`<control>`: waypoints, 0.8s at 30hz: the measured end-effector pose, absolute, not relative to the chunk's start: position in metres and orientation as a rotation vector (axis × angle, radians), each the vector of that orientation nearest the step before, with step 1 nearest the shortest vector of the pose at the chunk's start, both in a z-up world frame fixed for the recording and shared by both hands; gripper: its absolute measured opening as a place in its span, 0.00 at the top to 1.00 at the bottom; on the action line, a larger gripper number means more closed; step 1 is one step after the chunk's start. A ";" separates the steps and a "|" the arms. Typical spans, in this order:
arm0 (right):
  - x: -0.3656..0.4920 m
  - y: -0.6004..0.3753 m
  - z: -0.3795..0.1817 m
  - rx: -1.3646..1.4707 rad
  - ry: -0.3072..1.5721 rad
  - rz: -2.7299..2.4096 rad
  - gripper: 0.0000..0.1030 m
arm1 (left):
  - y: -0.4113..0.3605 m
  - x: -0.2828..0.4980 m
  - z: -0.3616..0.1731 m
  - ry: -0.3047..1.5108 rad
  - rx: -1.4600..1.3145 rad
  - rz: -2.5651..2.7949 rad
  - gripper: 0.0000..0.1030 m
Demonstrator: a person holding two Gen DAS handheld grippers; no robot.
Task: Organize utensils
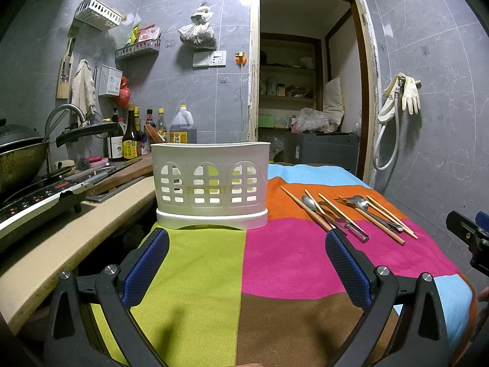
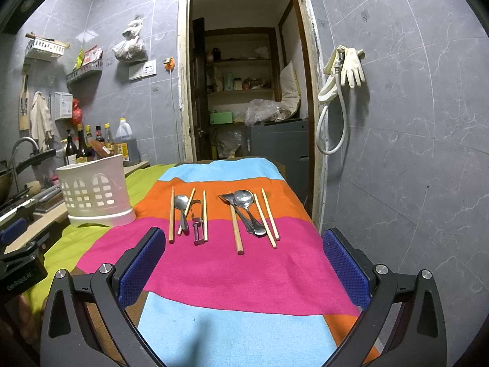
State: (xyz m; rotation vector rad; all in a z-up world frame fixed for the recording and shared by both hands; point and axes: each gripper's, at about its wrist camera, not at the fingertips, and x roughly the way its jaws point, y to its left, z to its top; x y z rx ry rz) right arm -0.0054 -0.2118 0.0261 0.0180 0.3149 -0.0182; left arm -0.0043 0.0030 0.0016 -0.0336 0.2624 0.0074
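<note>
- Blue-padded fingers of the left gripper (image 1: pixel 247 246) fill the near edge of its own view, spread wide apart with nothing between them, over the green and pink patches of the cloth (image 1: pixel 275 260).
- Likewise the right gripper (image 2: pixel 244 246) stands wide open and holds nothing; its fingers (image 2: pixel 345 266) frame the pink and light blue bands of the same cloth.
- Straight ahead of the left gripper, on the far side of the green patch, a white plastic basket (image 1: pixel 211 183) stands upright on its base, its wall pierced with arched window-like holes. From the right wrist view it sits at the far left edge of the cloth.
- Right of the basket, the utensils lie loose on the orange and pink bands in two clusters, well apart from the basket.
- Left cluster: a metal spoon (image 2: pixel 181 205), a peeler (image 2: pixel 198 229) and three thin chopsticks (image 2: pixel 171 214) lying roughly side by side, the peeler touching the spoon's handle.
- Right cluster: a larger spoon (image 2: pixel 243 198) stacked on other metal utensils, a thick wooden stick (image 2: pixel 237 229) on its left and two chopsticks (image 2: pixel 270 214) on its right.
- Left of the cloth runs a beige counter (image 1: pixel 76 238) with a cooktop (image 1: pixel 36 202), a wok (image 1: pixel 18 156) and sauce bottles (image 1: pixel 131 140) against the tiled wall.
- Beyond the table's far end is an open doorway (image 2: pixel 241 76) to a storeroom; rubber gloves (image 2: pixel 351 64) hang on the wall to its right.
</note>
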 end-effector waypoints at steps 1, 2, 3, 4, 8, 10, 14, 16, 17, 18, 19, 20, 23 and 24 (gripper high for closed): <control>-0.005 -0.212 0.026 0.018 0.315 -0.018 0.00 | 0.003 -0.004 0.001 0.262 -0.034 0.008 0.03; -0.005 -0.212 0.026 0.018 0.315 -0.018 0.00 | 0.003 -0.004 0.001 0.263 -0.034 0.007 0.03; -0.005 -0.212 0.026 0.018 0.315 -0.019 0.00 | 0.003 -0.004 0.001 0.263 -0.034 0.008 0.03; -0.005 -0.212 0.026 0.018 0.316 -0.018 0.00 | 0.003 -0.004 0.001 0.264 -0.034 0.007 0.03; -0.006 -0.210 0.026 0.018 0.317 -0.018 0.00 | 0.008 0.000 -0.002 0.269 -0.037 0.007 0.03; -0.006 -0.210 0.026 0.018 0.318 -0.017 0.00 | 0.009 -0.001 -0.002 0.269 -0.037 0.007 0.03; -0.006 -0.209 0.026 0.018 0.317 -0.018 0.00 | 0.009 -0.001 -0.002 0.269 -0.036 0.007 0.03; -0.006 -0.209 0.026 0.017 0.318 -0.017 0.00 | 0.009 -0.001 -0.002 0.270 -0.037 0.006 0.03; -0.006 -0.210 0.026 0.018 0.318 -0.018 0.00 | 0.009 -0.001 -0.003 0.270 -0.037 0.006 0.03; -0.006 -0.209 0.026 0.019 0.318 -0.017 0.00 | 0.009 -0.001 -0.002 0.269 -0.037 0.007 0.03; -0.006 -0.210 0.026 0.019 0.318 -0.018 0.00 | 0.009 -0.001 -0.003 0.269 -0.037 0.006 0.03; -0.006 -0.209 0.026 0.018 0.318 -0.018 0.00 | 0.009 -0.001 -0.003 0.269 -0.036 0.007 0.03; -0.006 -0.209 0.026 0.019 0.319 -0.018 0.00 | 0.009 -0.001 -0.002 0.269 -0.037 0.007 0.03; -0.006 -0.209 0.026 0.019 0.319 -0.018 0.00 | 0.009 -0.001 -0.003 0.269 -0.037 0.006 0.03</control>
